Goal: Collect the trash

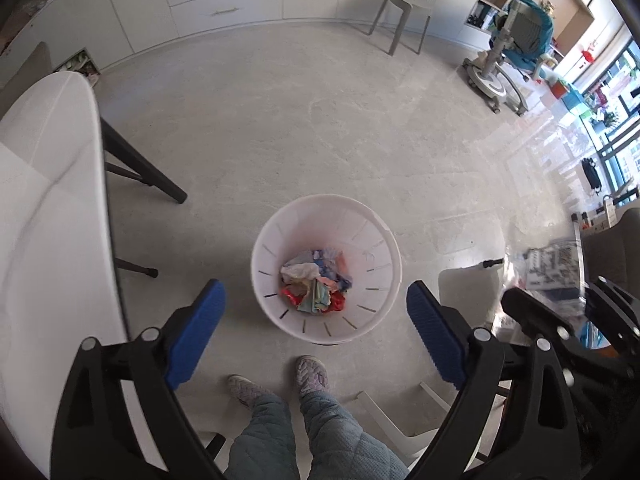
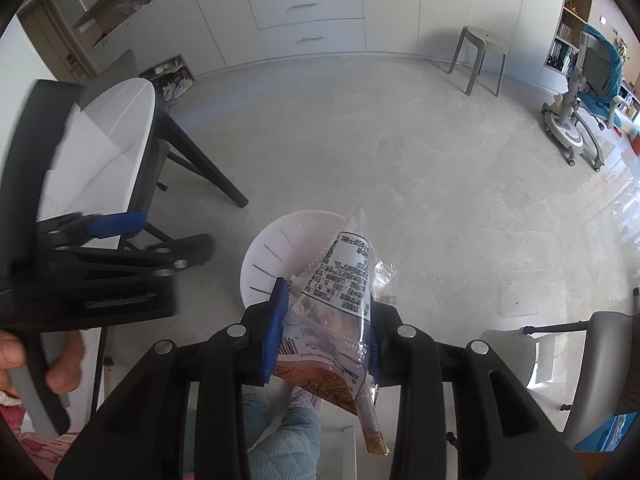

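Note:
A white slotted trash bin [image 1: 326,266] stands on the floor below me, with crumpled coloured wrappers [image 1: 316,282] at its bottom. My left gripper [image 1: 316,328] is open and empty above the bin's near side. My right gripper [image 2: 326,320] is shut on a clear plastic snack wrapper [image 2: 344,296] with printed text, held above the bin [image 2: 280,248]. In the left wrist view the right gripper [image 1: 560,320] and its wrapper [image 1: 548,268] show at the right. In the right wrist view the left gripper [image 2: 116,226] shows at the left.
A white round table [image 1: 48,200] with dark legs stands left. The person's feet [image 1: 312,372] are just before the bin. A grey stool [image 1: 404,20] stands by the far cabinets, a blue desk chair [image 1: 516,52] at far right, a grey chair [image 2: 592,360] near right.

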`<state>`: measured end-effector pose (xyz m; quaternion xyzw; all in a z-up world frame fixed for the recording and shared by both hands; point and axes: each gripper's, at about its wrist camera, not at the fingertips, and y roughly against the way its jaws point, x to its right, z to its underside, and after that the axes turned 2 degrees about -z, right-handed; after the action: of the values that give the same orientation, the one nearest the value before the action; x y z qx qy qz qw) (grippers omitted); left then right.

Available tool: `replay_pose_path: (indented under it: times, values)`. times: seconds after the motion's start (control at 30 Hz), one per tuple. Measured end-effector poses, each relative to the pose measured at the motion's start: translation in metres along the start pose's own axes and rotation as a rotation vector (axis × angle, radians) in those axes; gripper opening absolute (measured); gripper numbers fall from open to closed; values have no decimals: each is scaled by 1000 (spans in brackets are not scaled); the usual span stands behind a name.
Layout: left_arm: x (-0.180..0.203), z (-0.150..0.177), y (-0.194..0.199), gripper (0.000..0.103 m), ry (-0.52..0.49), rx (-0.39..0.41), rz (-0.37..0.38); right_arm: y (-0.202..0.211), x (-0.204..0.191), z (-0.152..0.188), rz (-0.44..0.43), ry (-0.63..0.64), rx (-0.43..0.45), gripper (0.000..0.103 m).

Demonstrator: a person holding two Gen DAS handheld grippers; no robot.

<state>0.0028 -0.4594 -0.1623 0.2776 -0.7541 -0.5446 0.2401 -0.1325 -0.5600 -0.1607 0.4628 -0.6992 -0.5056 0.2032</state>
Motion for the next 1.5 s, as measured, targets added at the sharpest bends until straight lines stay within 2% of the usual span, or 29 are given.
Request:
replay_pose_path:
  times: [0.17,0.3,0.43,0.47,0.53,0.57,0.6,0.67,0.87,1.13,1.23,1.5]
  values:
    - [-44,14,31,92,73,26,-40,-31,-17,-6,-12,44,-30,36]
    - [-72,26,41,94,119,32,-92,-72,-32,-13,-9,80,-75,37]
    - [-98,37,45,94,170,18,-102,-108,-44,-12,-9,98,-116,39]
    - [-101,39,45,94,181,15,-103,-116,-47,-12,-3,106,-130,45]
    - [-109,42,46,94,200,13,-100,-127,-50,-12,15,115,-136,62]
    - [-110,42,46,94,204,14,-101,-131,-51,-12,26,115,-143,76]
    - [-111,43,45,94,206,13,-101,-136,-52,-11,38,115,-156,82]
    - [-113,43,44,94,207,9,-97,-140,-53,-11,48,108,-175,86]
    - [-112,41,42,94,204,0,-93,-113,-57,-18,36,80,-134,95]
    - [-119,41,46,94,233,16,-98,-59,-85,-35,12,134,-32,97]
    - [-123,44,54,94,249,28,-110,-42,-104,-38,6,182,-3,100]
    - [-160,68,95,95,348,80,-186,-22,-163,-38,-63,278,-24,100]
